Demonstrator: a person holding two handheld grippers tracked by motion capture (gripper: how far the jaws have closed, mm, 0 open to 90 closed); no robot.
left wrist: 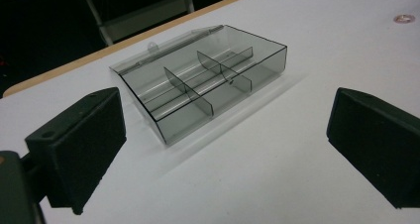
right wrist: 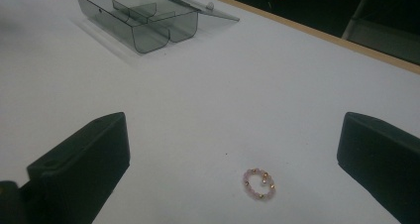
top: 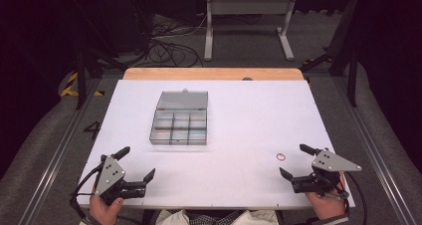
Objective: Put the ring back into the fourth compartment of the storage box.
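Note:
A clear grey compartment box (top: 179, 127) lies open on the white table (top: 239, 115), its lid folded back on the far side; its compartments look empty. It also shows in the left gripper view, compartment box (left wrist: 198, 83), and in the right gripper view, compartment box (right wrist: 141, 17). A small pink-and-gold bead ring (top: 280, 157) lies at the front right, and in the right gripper view the bead ring (right wrist: 259, 183) sits between the jaws, just ahead. My left gripper (top: 134, 163) is open at the front left. My right gripper (top: 293, 160) is open, just right of the ring.
The wooden table edge (top: 214, 73) runs along the far side. Beyond it stand a white metal frame (top: 247, 21) and cables (top: 164, 48) on the floor. Metal rails (top: 54, 155) flank the table.

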